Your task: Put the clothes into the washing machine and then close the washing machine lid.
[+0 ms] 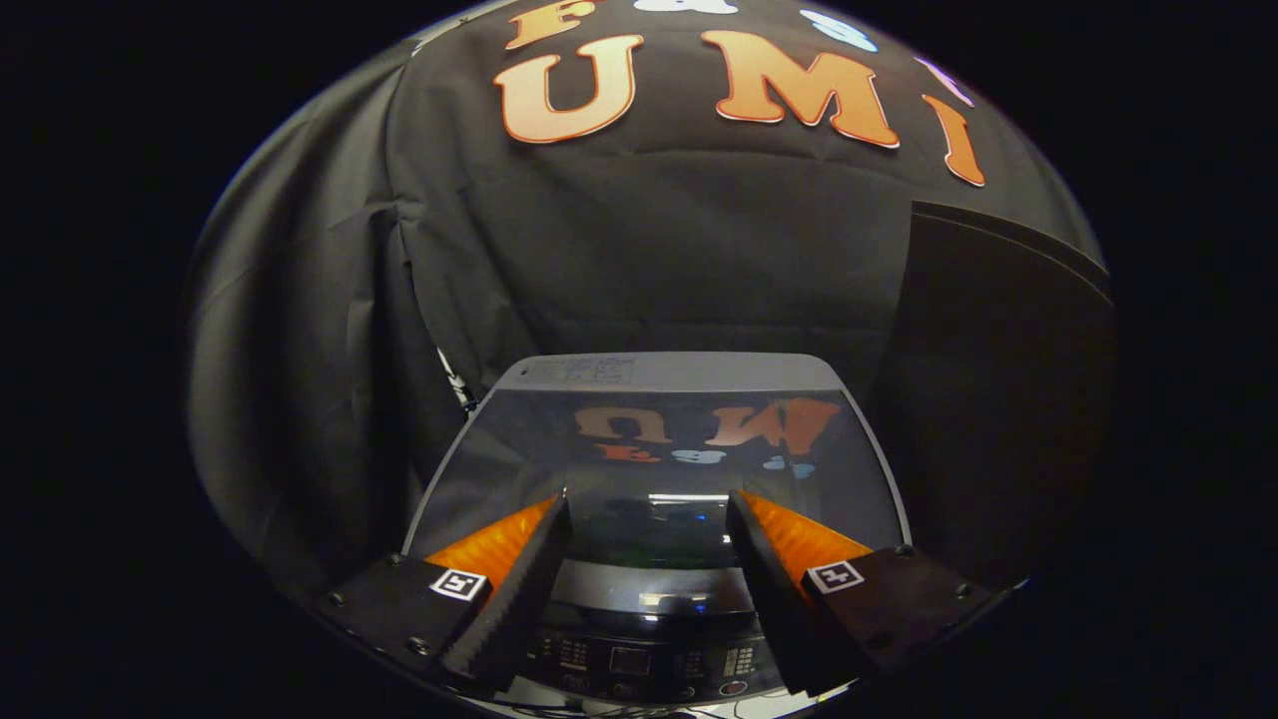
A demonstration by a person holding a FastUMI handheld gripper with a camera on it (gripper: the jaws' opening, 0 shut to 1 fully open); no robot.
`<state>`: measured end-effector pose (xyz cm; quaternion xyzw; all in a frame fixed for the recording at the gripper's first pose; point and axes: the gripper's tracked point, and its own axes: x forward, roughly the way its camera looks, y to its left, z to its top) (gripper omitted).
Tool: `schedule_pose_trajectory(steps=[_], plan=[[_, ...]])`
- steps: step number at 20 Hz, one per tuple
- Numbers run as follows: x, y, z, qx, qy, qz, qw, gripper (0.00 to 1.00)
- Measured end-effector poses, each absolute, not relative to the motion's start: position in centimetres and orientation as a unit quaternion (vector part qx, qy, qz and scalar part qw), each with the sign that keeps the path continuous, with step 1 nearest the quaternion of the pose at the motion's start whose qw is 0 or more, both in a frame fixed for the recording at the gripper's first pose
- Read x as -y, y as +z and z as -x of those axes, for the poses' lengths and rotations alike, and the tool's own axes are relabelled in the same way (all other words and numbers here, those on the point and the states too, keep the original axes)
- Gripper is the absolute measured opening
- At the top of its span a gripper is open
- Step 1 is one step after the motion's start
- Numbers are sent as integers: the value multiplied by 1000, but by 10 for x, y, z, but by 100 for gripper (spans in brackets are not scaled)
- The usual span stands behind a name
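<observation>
A grey top-loading washing machine (659, 371) stands just ahead of me, its dark glass lid (659, 449) lying flat and shut over the tub. My gripper (649, 504) hovers above the near part of the lid, open, with nothing between its orange-and-black fingers (519, 559). The machine's control panel (639, 659) with buttons and a small display sits below and between the fingers. The glass is too reflective to tell what lies in the tub.
Black cloth walls close in behind and to the left of the machine. A dark flat panel (998, 399) stands to the machine's right. A thin cable (454, 384) hangs by the machine's back left corner.
</observation>
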<state>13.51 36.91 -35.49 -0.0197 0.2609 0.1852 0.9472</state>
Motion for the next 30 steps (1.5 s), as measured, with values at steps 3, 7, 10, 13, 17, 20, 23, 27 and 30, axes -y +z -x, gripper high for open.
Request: schedule_pose_trajectory(steps=[3, 7, 10, 13, 17, 20, 23, 27, 30], plan=[[-369, -320, -133, -241, 192, 32, 951, 100], [-353, -229, -124, -198, 199, 43, 959, 100], [-319, -146, -116, -137, 191, 47, 971, 99], [-268, -85, -102, -87, 160, 50, 982, 97], [-195, -20, -85, -41, 119, 35, 991, 97], [-118, 11, -64, -13, 73, 42, 996, 97], [-61, 20, -52, 5, 58, 37, 998, 97], [-14, 15, -42, 16, 60, 19, 998, 97], [10, 16, -36, 25, 61, 3, 998, 97]])
